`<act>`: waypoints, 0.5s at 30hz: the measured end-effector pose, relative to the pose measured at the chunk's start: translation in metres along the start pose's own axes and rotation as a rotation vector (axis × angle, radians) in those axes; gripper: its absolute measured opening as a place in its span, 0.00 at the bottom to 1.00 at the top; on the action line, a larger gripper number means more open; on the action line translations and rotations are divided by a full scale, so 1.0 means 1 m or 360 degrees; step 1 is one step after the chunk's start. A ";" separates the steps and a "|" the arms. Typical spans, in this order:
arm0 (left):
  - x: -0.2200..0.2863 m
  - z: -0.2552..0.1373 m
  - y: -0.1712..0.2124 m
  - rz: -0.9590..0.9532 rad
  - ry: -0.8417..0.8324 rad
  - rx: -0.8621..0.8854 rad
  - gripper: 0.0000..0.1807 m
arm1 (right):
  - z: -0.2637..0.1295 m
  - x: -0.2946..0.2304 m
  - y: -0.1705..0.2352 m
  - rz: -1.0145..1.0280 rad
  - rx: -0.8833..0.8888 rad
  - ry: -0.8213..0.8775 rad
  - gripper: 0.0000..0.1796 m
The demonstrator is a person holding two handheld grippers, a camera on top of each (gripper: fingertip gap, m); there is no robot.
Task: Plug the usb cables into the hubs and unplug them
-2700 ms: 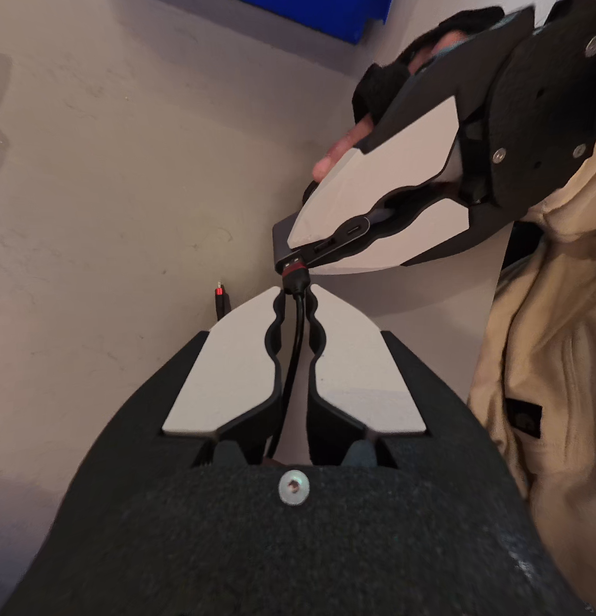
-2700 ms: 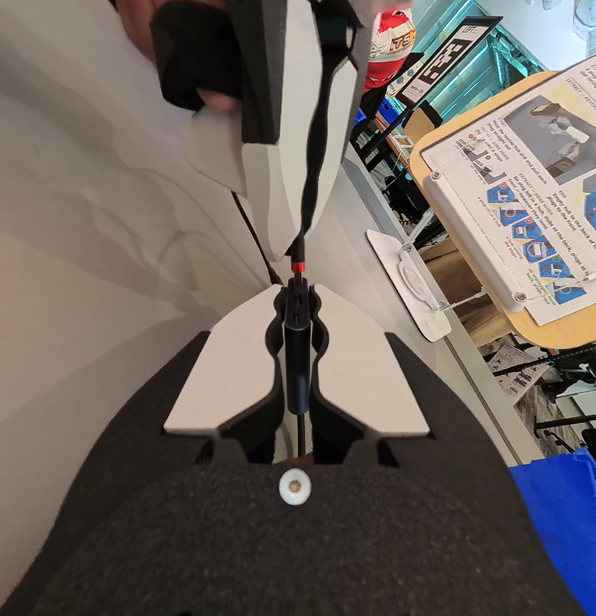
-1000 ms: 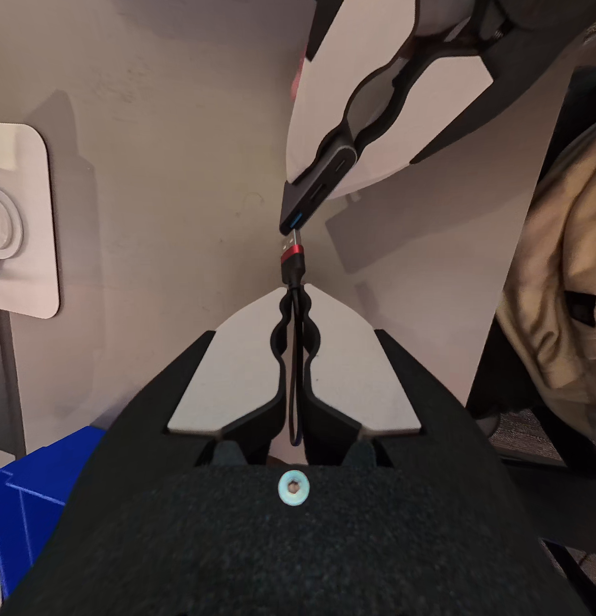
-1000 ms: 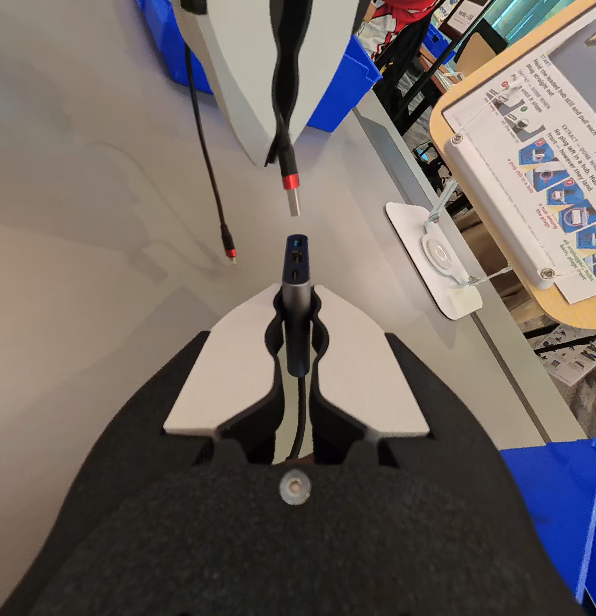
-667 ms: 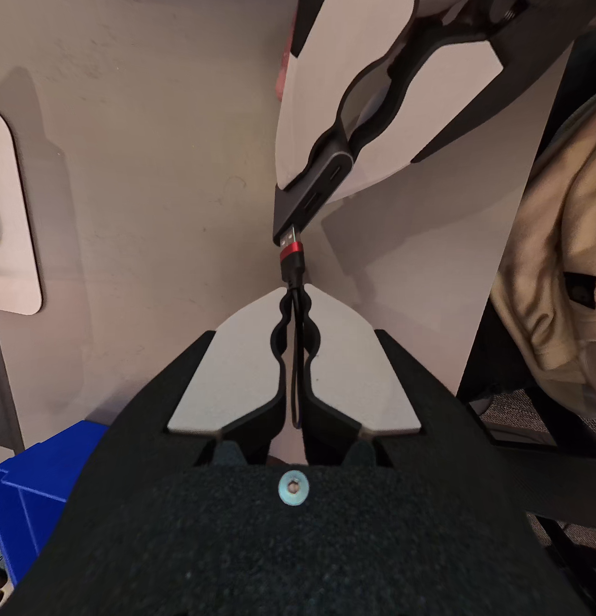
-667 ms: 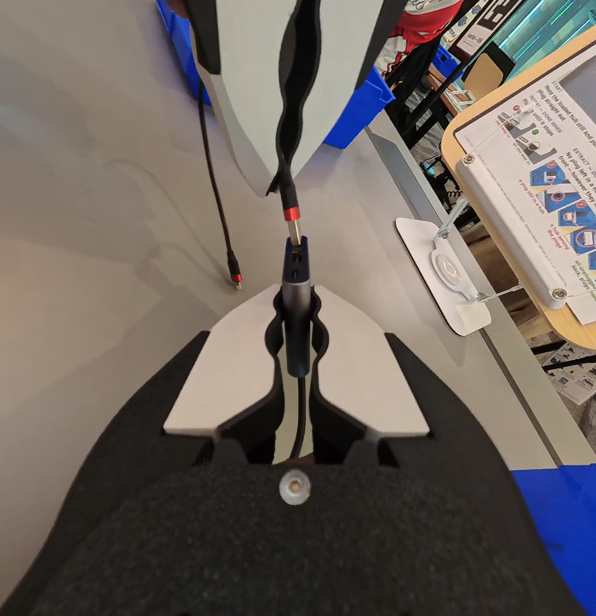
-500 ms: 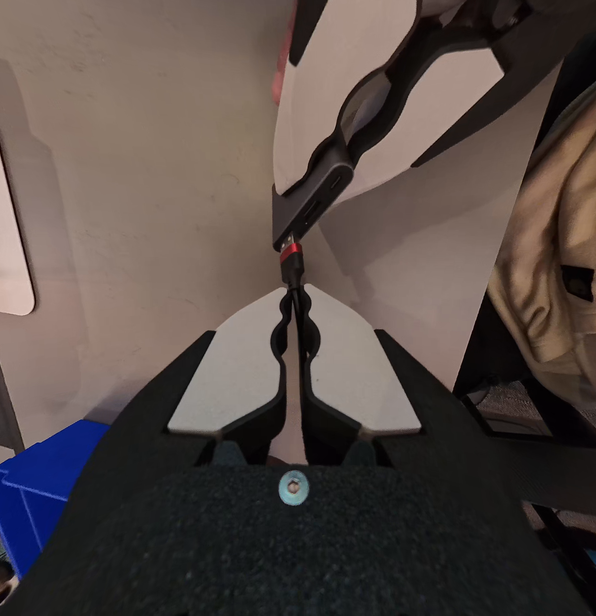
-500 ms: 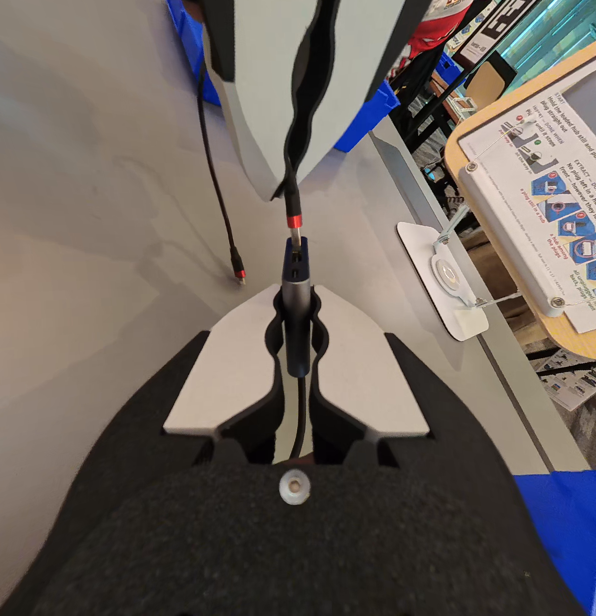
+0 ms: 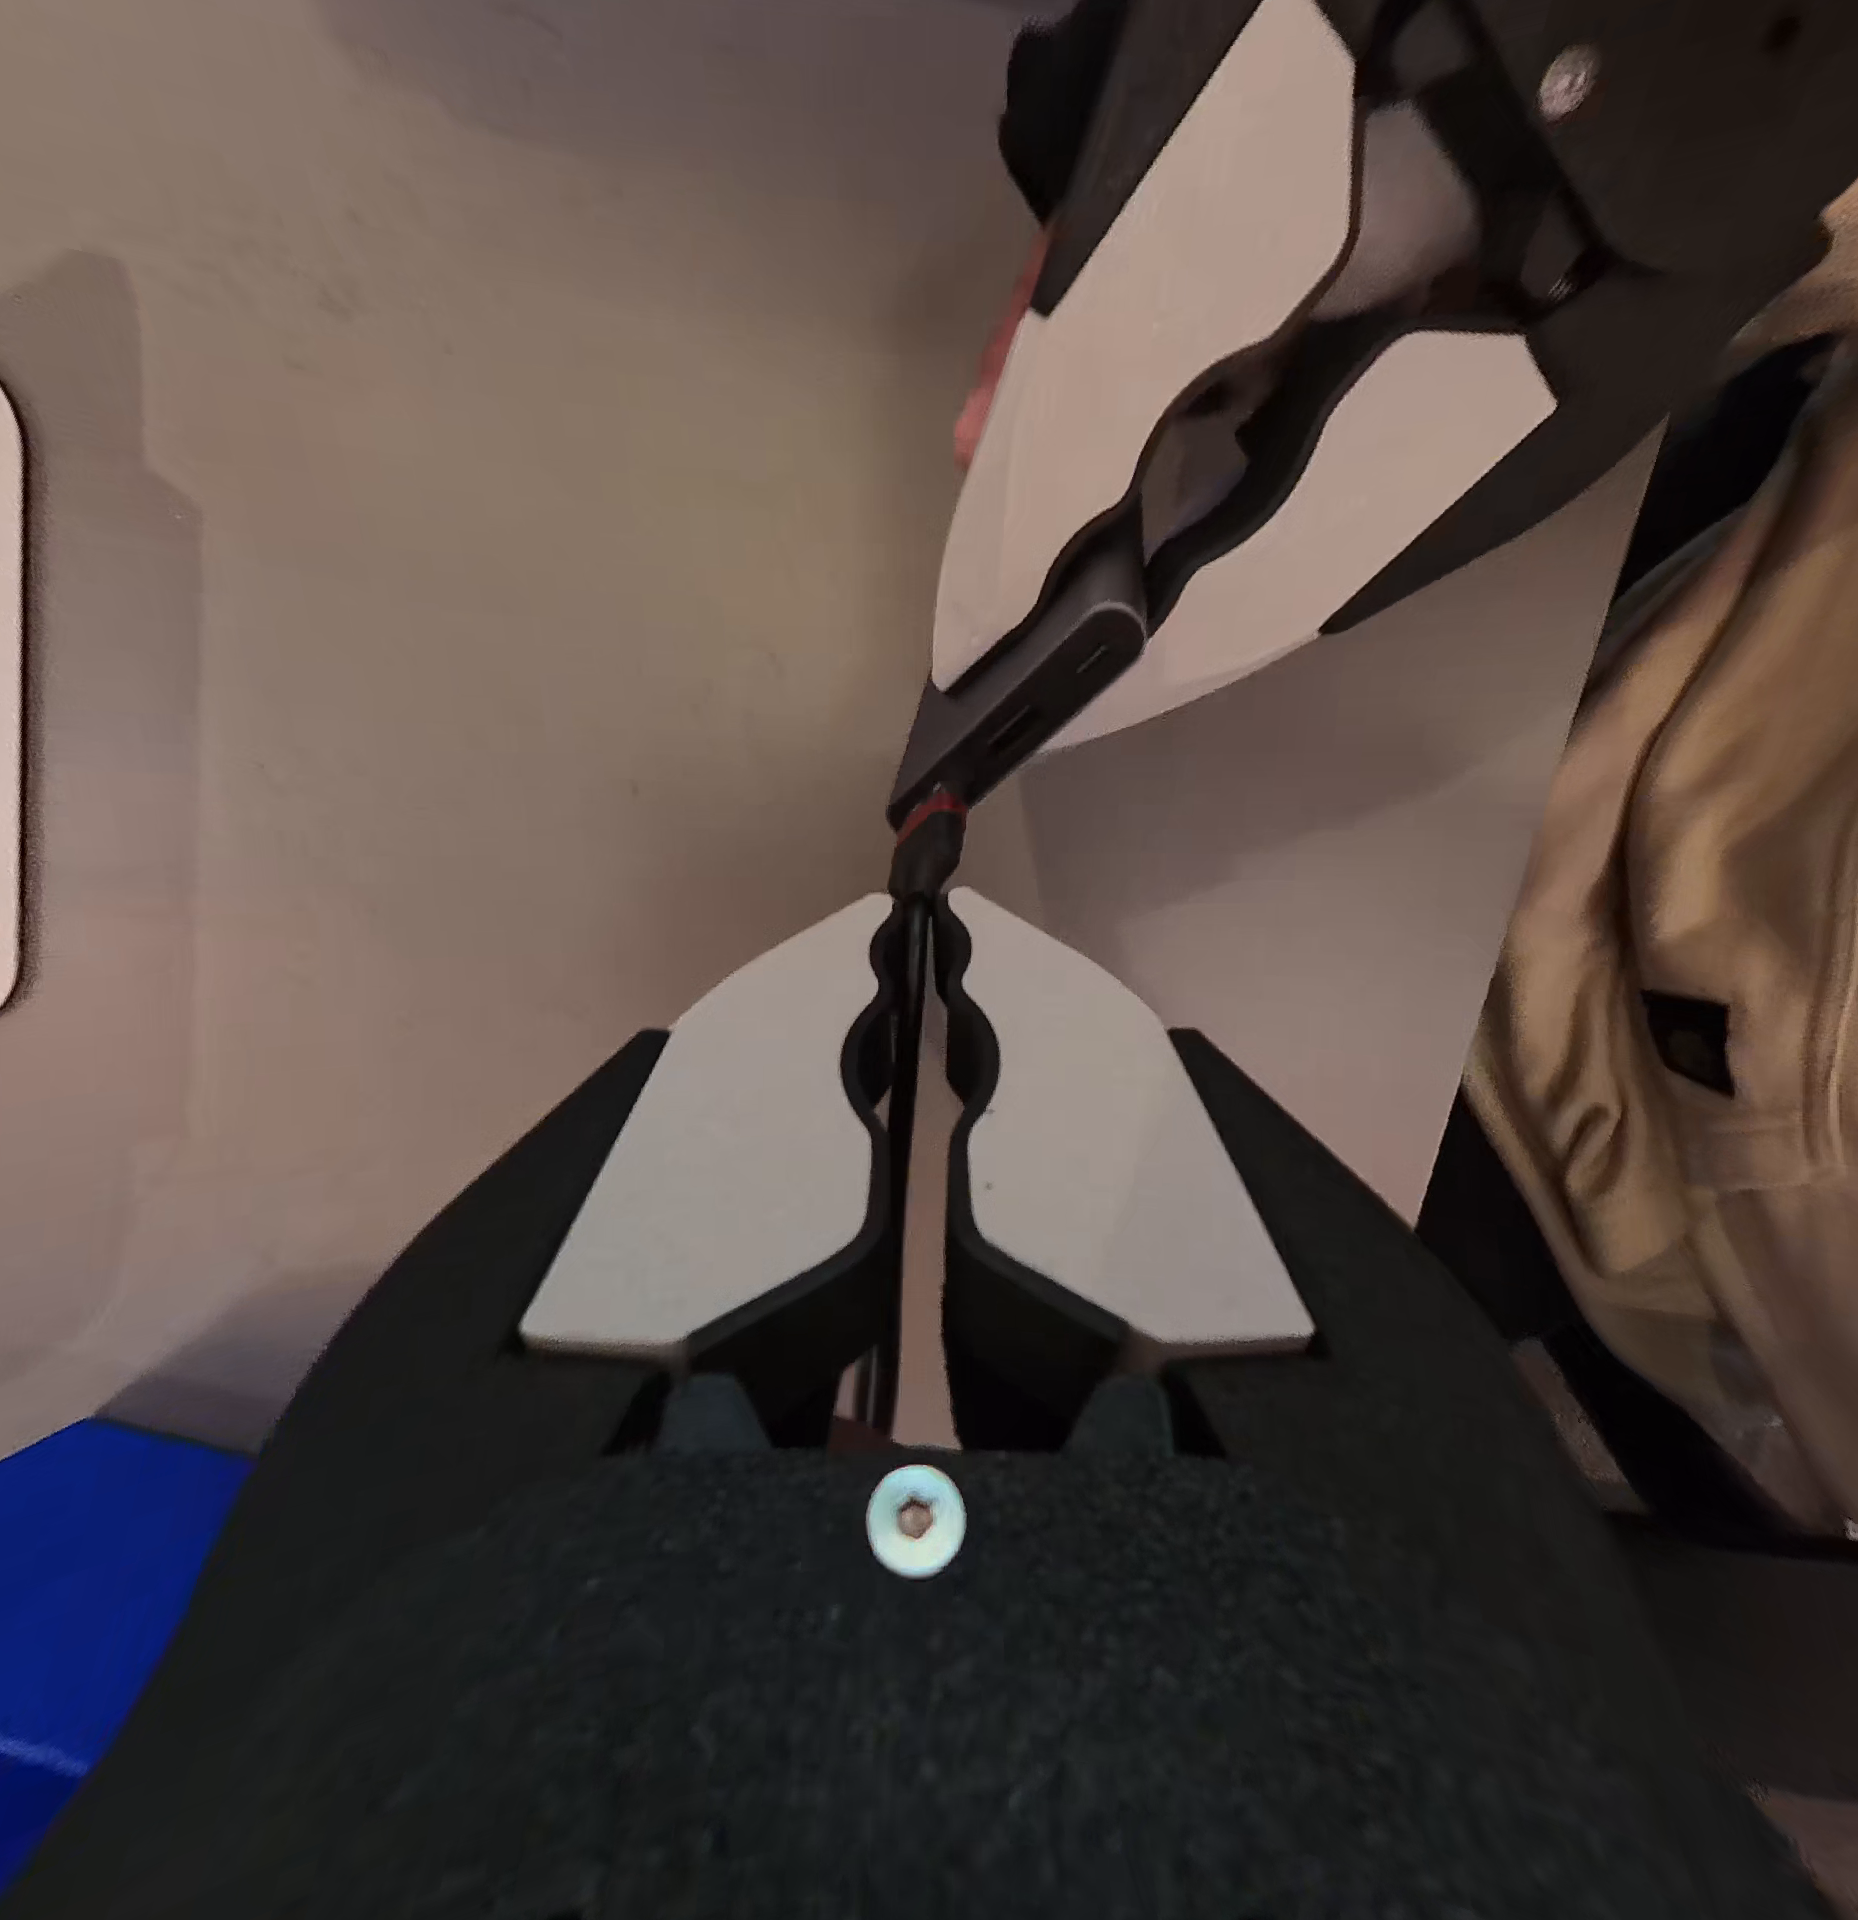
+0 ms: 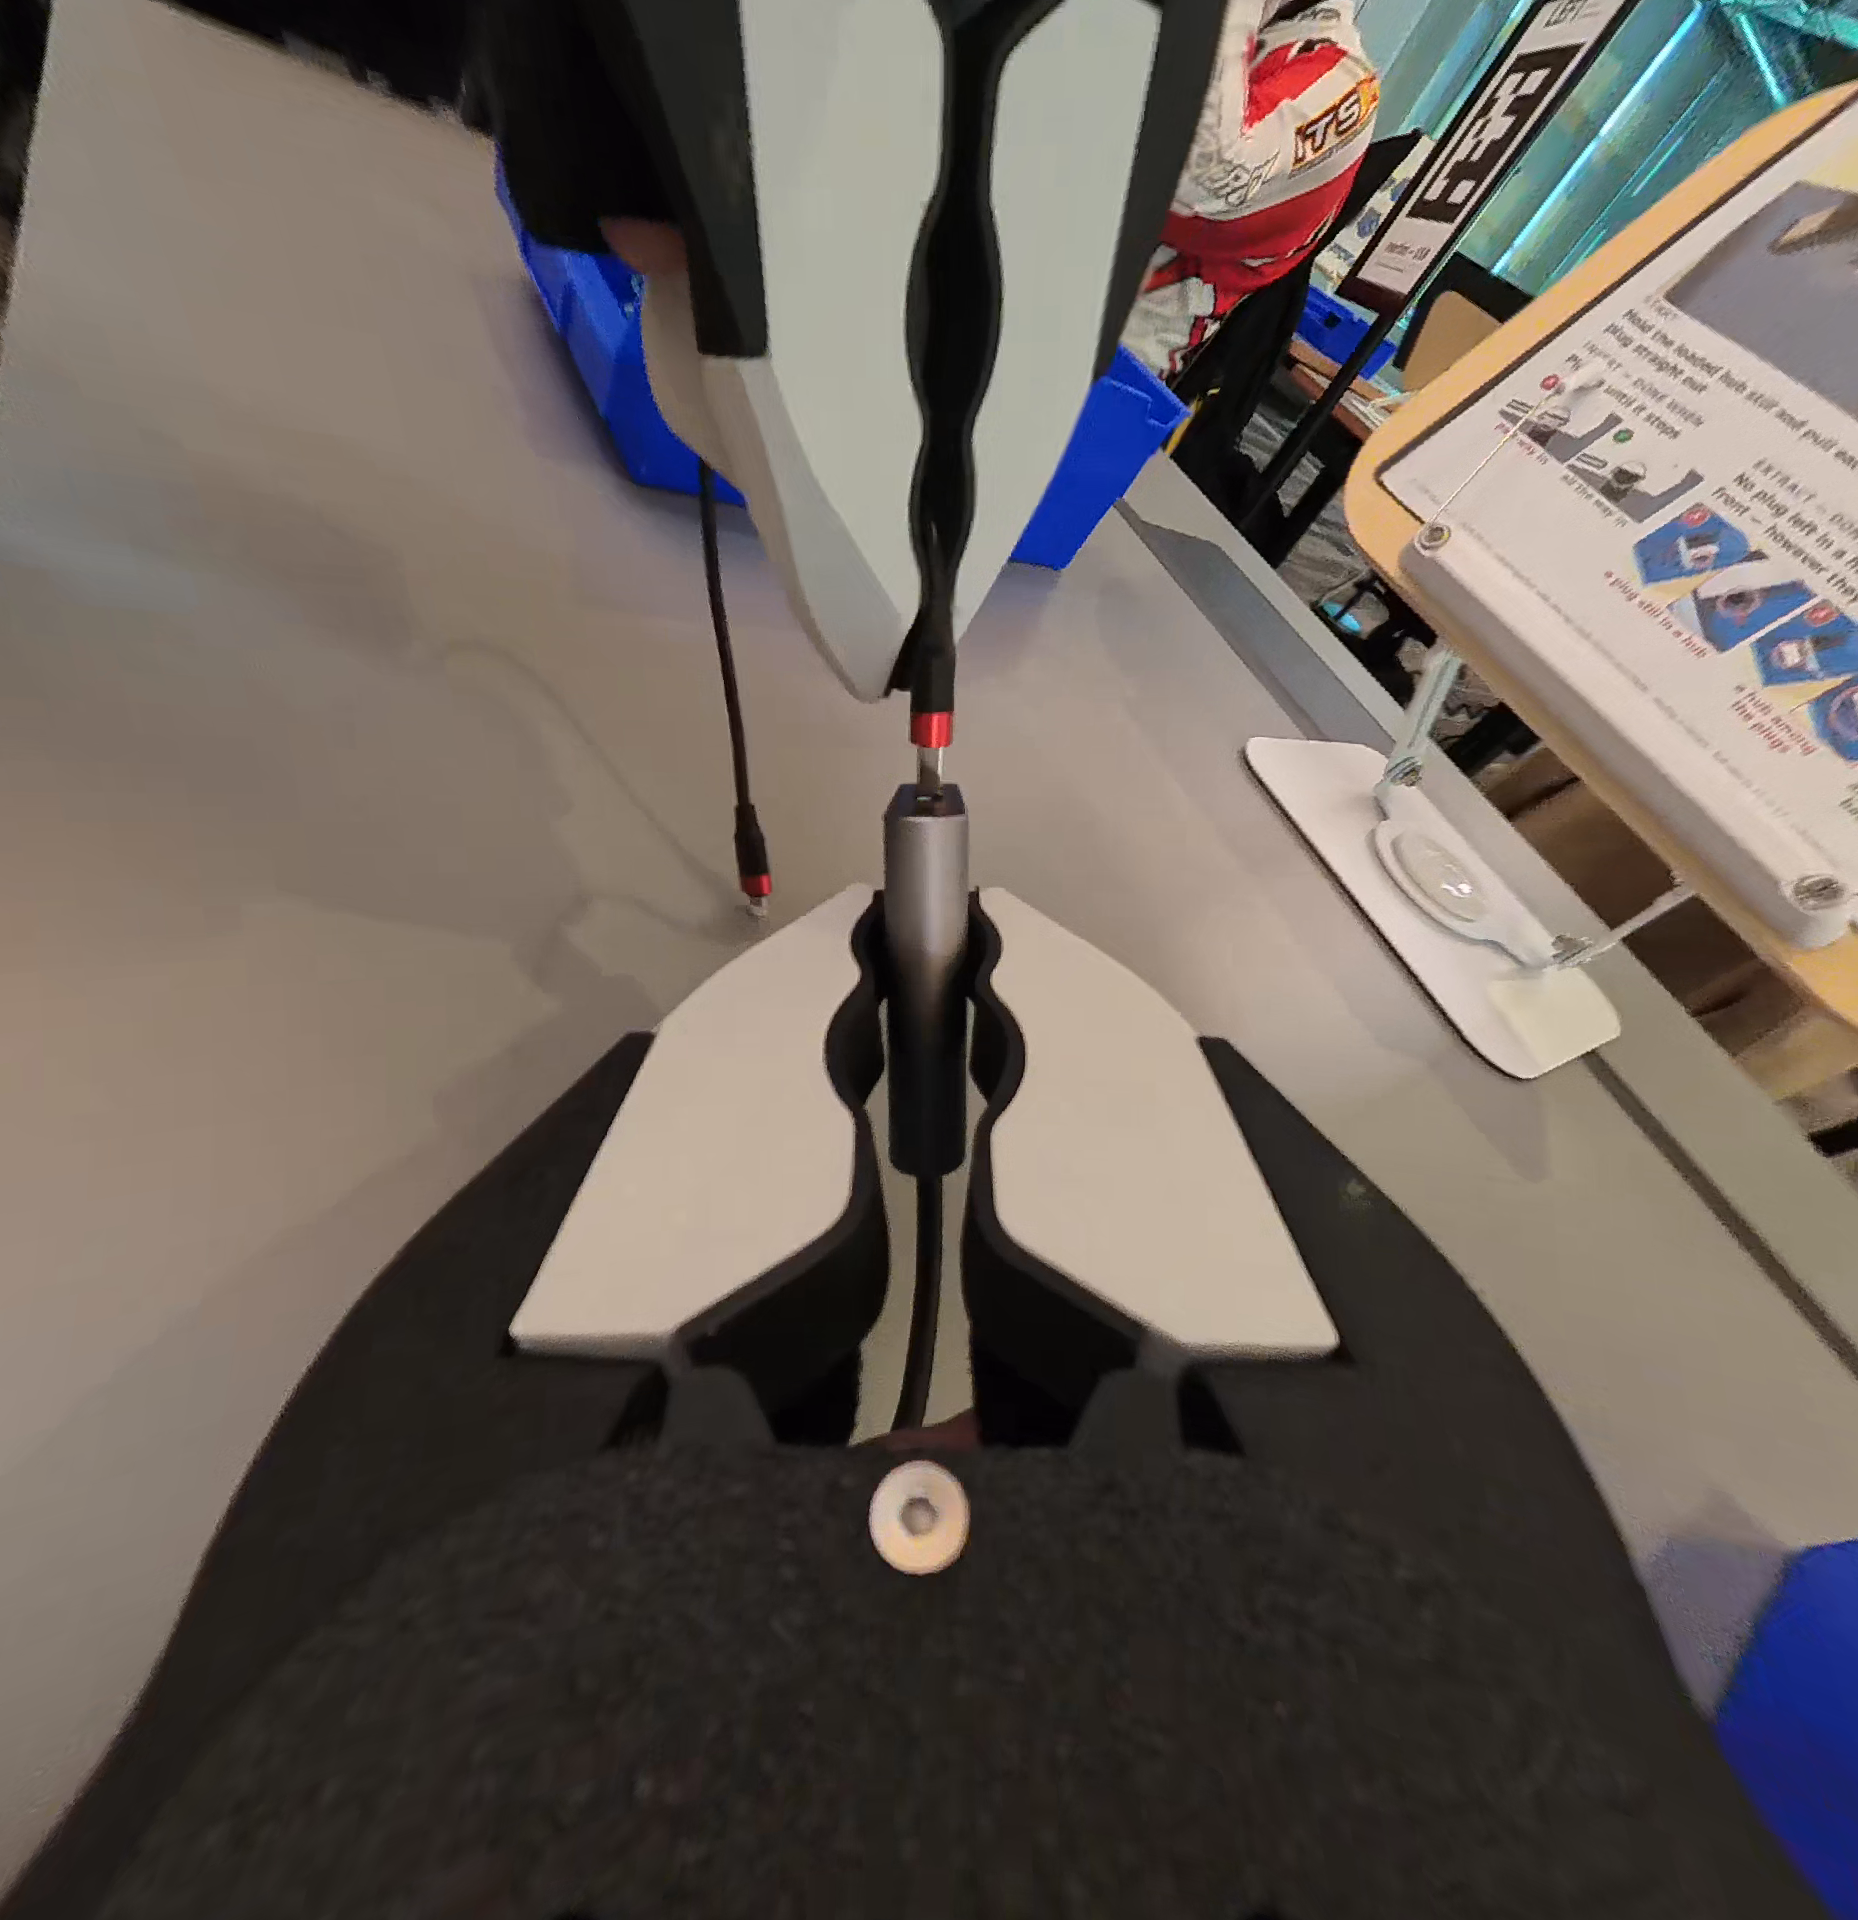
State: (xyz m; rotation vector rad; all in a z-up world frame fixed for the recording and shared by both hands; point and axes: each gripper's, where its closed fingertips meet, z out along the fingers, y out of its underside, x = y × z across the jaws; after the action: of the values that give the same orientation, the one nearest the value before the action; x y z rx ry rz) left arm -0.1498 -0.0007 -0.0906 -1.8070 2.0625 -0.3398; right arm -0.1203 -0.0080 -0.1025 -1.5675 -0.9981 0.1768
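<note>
Since a second ago the plug has gone from hanging clear of the hub to sitting partway in its end port, so we're mid-insertion on the plug-in step.

Left gripper [image 9: 917, 894] has its jaws closed on the black usb cable [image 9: 904, 1091] right behind the red-collared plug [image 9: 930, 831]. Right gripper [image 10: 923, 904] has its jaws clamped around the grey hub [image 10: 925, 935], which sticks out past the tips with its own lead trailing back between them. Both are held up in the air above the grey counter [image 10: 281, 727], not resting on it.

From the right wrist view there's a sliver of bare metal showing between the red collar and the hub's end, so I'd say it's not fully seated. In the left wrist view the collar looks almost flush, but that angle is steep and a bit blurry.

Next move, my guess: keep pushing straight along the hub's axis till the collar bottoms out, holding the hub steady so it doesn't twist in the jaws. The cable's other end [image 10: 750, 878] dangles loose down by the counter, and a blue bin [image 10: 1091, 457] sits behind.
</note>
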 end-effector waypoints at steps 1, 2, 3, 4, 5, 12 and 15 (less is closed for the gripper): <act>-0.001 0.000 -0.002 -0.0020 0.0002 0.0032 0.02 | 0.000 0.000 0.001 0.0053 0.0025 -0.0020 0.07; -0.002 0.000 -0.003 -0.0029 -0.0011 0.0054 0.03 | 0.001 0.001 0.001 0.0094 0.0044 -0.0030 0.07; -0.004 -0.001 -0.005 -0.0036 -0.0037 0.0078 0.04 | 0.002 0.003 0.001 0.0117 0.0056 -0.0033 0.07; -0.007 -0.002 -0.007 -0.0047 -0.0072 0.0114 0.09 | 0.002 0.003 0.001 0.0131 0.0068 -0.0039 0.07; -0.009 -0.005 -0.009 -0.0065 -0.0100 0.0155 0.13 | 0.003 0.003 -0.001 0.0150 0.0079 -0.0048 0.07; -0.015 -0.043 -0.025 -0.0311 -0.0212 0.0641 0.17 | 0.003 0.009 0.002 0.0217 0.0108 -0.0013 0.07; -0.016 -0.065 -0.031 -0.0556 -0.0343 0.1035 0.11 | 0.000 0.018 0.000 0.0253 0.0133 0.0058 0.07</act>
State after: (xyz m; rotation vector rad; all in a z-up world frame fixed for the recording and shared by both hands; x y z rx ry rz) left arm -0.1478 0.0066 -0.0171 -1.6765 1.2752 -0.7692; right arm -0.1090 0.0041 -0.0956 -1.5681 -0.8276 0.2959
